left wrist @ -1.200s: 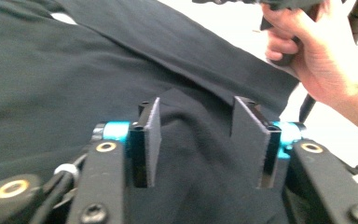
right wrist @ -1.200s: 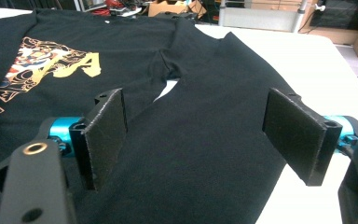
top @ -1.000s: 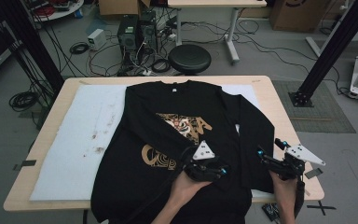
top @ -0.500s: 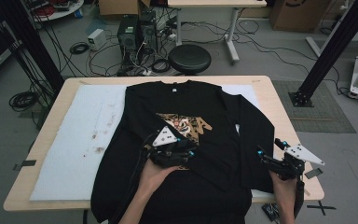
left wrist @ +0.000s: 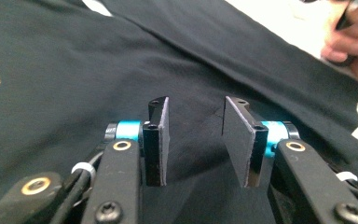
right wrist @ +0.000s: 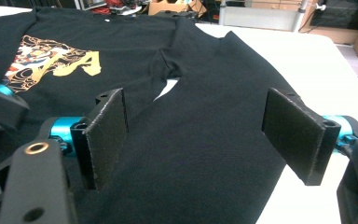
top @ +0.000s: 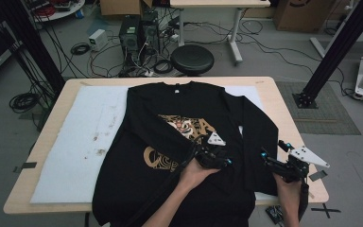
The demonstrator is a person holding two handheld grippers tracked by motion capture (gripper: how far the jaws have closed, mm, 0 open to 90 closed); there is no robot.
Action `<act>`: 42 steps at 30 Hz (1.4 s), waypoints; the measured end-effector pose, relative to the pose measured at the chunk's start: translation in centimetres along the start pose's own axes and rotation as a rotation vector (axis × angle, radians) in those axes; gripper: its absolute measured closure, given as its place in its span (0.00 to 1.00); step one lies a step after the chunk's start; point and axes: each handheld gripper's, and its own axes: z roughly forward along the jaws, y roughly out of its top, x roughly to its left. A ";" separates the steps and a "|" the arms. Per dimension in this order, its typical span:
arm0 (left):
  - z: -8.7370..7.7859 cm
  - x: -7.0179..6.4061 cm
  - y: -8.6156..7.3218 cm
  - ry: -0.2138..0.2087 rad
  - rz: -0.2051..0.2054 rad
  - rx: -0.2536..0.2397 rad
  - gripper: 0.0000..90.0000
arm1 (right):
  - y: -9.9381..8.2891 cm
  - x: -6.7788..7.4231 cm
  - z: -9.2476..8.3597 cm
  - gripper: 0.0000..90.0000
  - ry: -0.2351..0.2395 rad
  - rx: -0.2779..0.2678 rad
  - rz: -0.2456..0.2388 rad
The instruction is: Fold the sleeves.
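A black long-sleeved shirt [top: 170, 109] with a gold and white print [top: 189, 125] lies flat, chest up, on a white foam mat [top: 85, 137]. My left gripper [top: 224, 163] rests low on the shirt's body, right of the print, pointing toward the right sleeve [top: 257, 127]. In the left gripper view the gripper [left wrist: 193, 140] stands half open, its jaws having just been closing, with a low ridge of black cloth [left wrist: 214, 114] under the gap and the pads not pressing on it. My right gripper [top: 272, 152] hovers wide open over the sleeve's cuff end; the right gripper view shows it [right wrist: 205, 135] with the sleeve [right wrist: 214, 93] lying below.
The mat sits on a wooden table [top: 288, 113]; its right edge is close to my right gripper. Beyond the table stand a black stool [top: 192, 59], computer boxes [top: 137, 35] and cables on the floor. The other hand [left wrist: 349, 42] shows far off in the left gripper view.
The left gripper swung left onto the print half a second ago and has come back right to the lower body of the shirt. The right gripper has stayed put.
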 end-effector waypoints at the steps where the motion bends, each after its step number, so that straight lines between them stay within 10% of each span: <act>1: 1.0 -0.2 0.3 -0.011 0.004 0.029 0.68 | 0.0 0.0 0.0 0.25 0.000 0.000 0.000; 12: 1.5 -1.4 0.4 0.029 0.115 0.054 0.98 | 0.0 0.0 0.1 0.26 -0.003 0.003 -0.005; 19: 0.9 -2.0 1.1 -0.008 0.134 -0.033 0.99 | 0.0 0.0 0.1 0.26 -0.004 0.002 -0.007; 28: 1.8 -2.2 1.0 -0.015 0.139 -0.018 0.91 | 0.0 0.0 0.1 0.26 -0.004 0.002 -0.005; 29: 1.3 -2.6 0.9 0.006 0.164 -0.030 0.91 | 0.0 0.0 0.1 0.26 -0.004 0.002 -0.005; 30: 0.9 -2.6 0.8 0.025 0.181 -0.038 0.65 | 0.0 0.0 0.1 0.26 -0.003 0.002 -0.004; 35: -2.9 -1.3 -0.3 0.077 0.206 -0.070 0.55 | 0.0 0.0 0.0 0.26 -0.003 0.001 0.000; 42: -10.7 2.6 -3.8 0.173 0.141 -0.107 0.50 | 0.0 0.1 0.0 0.26 -0.009 0.003 -0.004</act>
